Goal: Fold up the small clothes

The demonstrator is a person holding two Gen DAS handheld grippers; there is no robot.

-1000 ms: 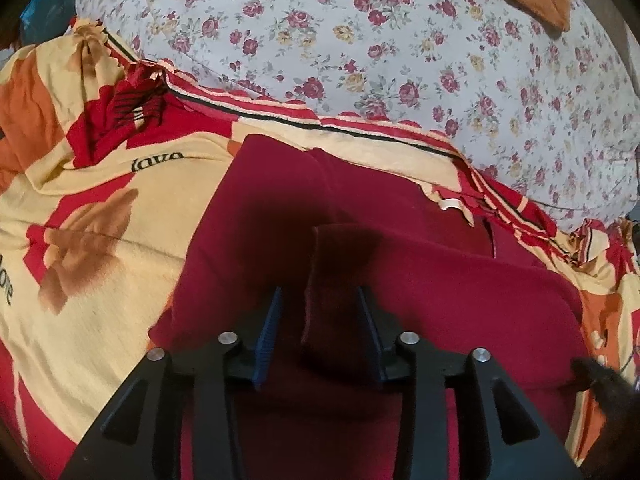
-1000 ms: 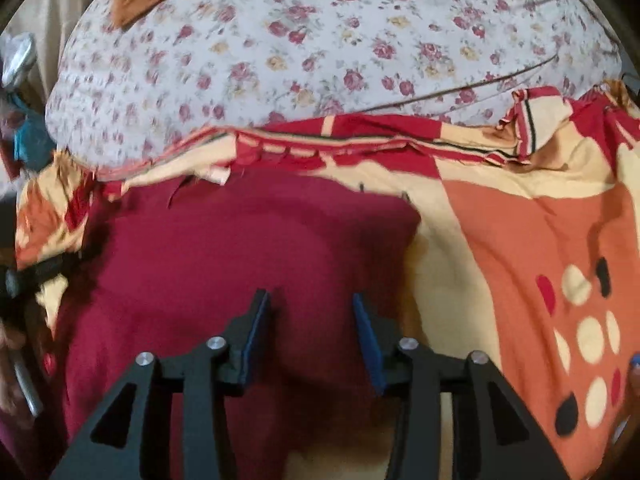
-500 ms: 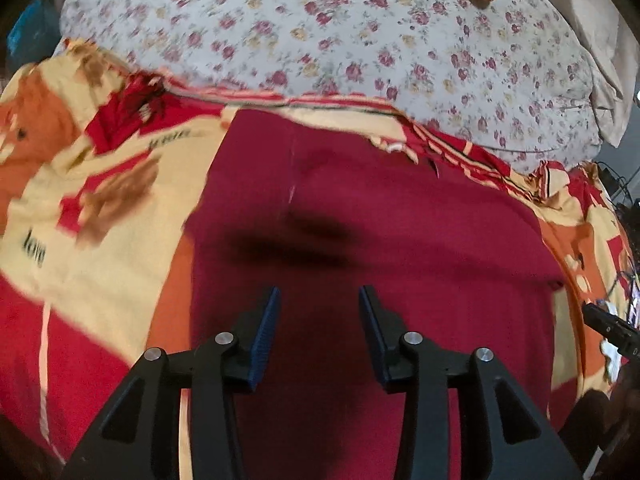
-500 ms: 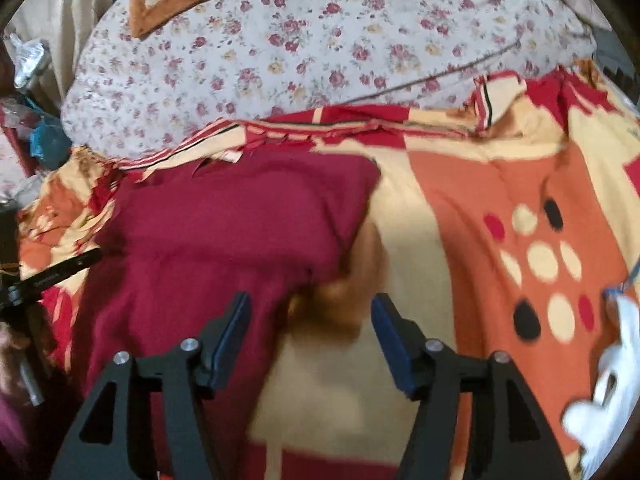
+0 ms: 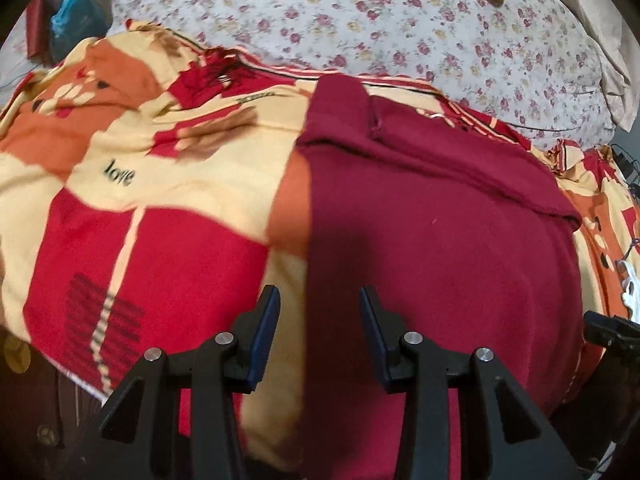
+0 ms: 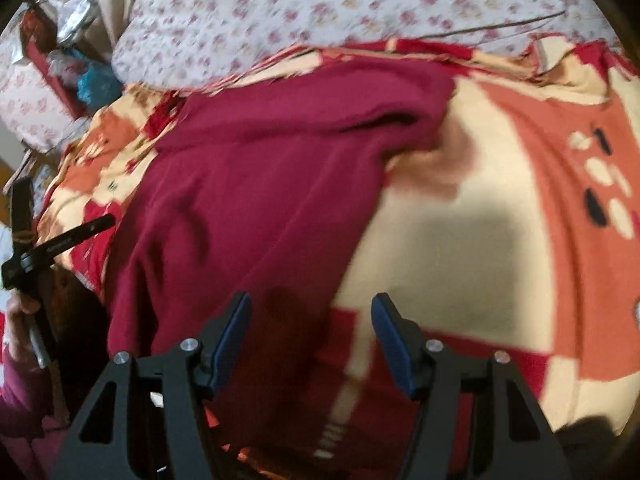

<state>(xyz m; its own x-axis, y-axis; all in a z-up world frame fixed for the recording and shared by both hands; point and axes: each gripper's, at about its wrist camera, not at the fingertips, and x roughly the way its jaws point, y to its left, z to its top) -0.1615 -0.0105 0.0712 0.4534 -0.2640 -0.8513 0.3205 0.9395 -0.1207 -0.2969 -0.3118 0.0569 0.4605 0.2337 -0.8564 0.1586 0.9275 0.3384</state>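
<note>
1. Maroon garment lies spread flat on a bed, over a blanket patterned in red, orange and cream. Its far end is folded over into a band with a stitched seam, and its left edge runs straight.
2. Left tongs stand narrowly parted and hold nothing, hovering over the garment's near left edge where it meets the blanket.
3. Right tongs have just been opening and now stand wide with nothing between them, above the garment's near right corner.
4. Behind the blanket lies a floral quilt. A person's hand grips the other tool at the right-wrist view's left edge.
</note>
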